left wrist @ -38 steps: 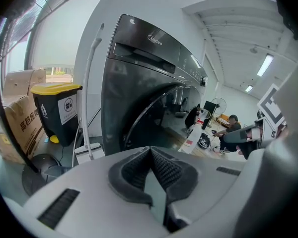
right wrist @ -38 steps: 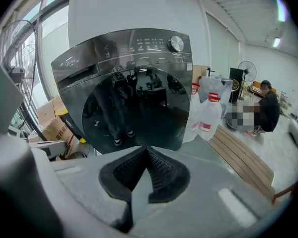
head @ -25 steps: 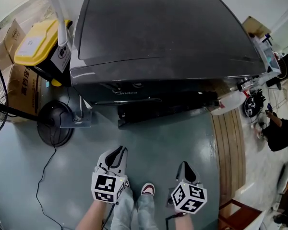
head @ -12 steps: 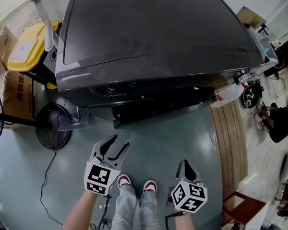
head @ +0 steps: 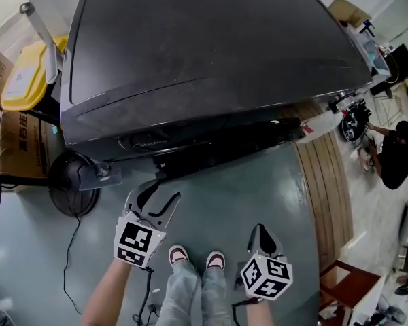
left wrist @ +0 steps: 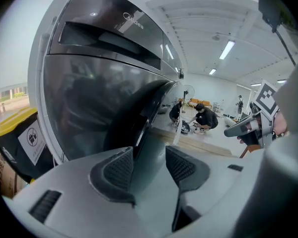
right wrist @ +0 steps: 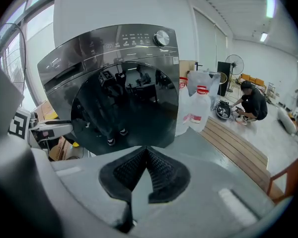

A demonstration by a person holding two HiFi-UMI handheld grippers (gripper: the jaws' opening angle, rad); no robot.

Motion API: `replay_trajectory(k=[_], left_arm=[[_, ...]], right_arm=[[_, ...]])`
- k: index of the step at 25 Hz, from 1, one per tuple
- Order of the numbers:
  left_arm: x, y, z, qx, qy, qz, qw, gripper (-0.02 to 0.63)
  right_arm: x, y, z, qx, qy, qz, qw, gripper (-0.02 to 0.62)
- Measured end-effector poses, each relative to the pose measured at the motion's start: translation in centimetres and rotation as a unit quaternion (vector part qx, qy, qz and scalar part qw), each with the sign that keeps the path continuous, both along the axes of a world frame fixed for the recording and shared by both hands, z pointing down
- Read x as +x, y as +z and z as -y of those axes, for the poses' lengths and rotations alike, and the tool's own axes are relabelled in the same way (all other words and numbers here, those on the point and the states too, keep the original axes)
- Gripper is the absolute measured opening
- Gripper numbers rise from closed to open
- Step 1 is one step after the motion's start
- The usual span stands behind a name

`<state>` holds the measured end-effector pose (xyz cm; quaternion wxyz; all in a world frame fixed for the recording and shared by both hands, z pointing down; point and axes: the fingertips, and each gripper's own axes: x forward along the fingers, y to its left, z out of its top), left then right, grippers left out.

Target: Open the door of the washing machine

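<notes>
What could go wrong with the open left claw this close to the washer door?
The left gripper, whose jaws have just been opening, holds nothing yet; it may close beside the smooth dark rim of the door and slip off. A door swinging out could perhaps hit the white jugs beside the washing machine, or the person's shoes close in front.

Right claw [right wrist: 146, 155]: jaws met, nothing between them.
Door [right wrist: 123, 107]: dark, round, facing the claw.
Jugs [right wrist: 198, 109]: right of door.
</notes>
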<state>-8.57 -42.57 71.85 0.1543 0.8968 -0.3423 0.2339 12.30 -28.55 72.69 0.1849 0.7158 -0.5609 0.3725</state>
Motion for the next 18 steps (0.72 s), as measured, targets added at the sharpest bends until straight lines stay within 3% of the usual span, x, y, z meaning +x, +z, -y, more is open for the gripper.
replay_trajectory(k=[15,18], left_arm=[[0.7,1.0,2.8,-0.004,0.042,0.021,0.9989,0.202],[1.1,1.3,2.7,-0.008,0.054,0.023,0.9982,0.165]], right_arm=[[0.7,-0.2,0.9,-0.001,0.031,-0.001,1.0,0.005],[0.9,0.0,0.8,-0.004,0.035,0.001,0.999,0.005]])
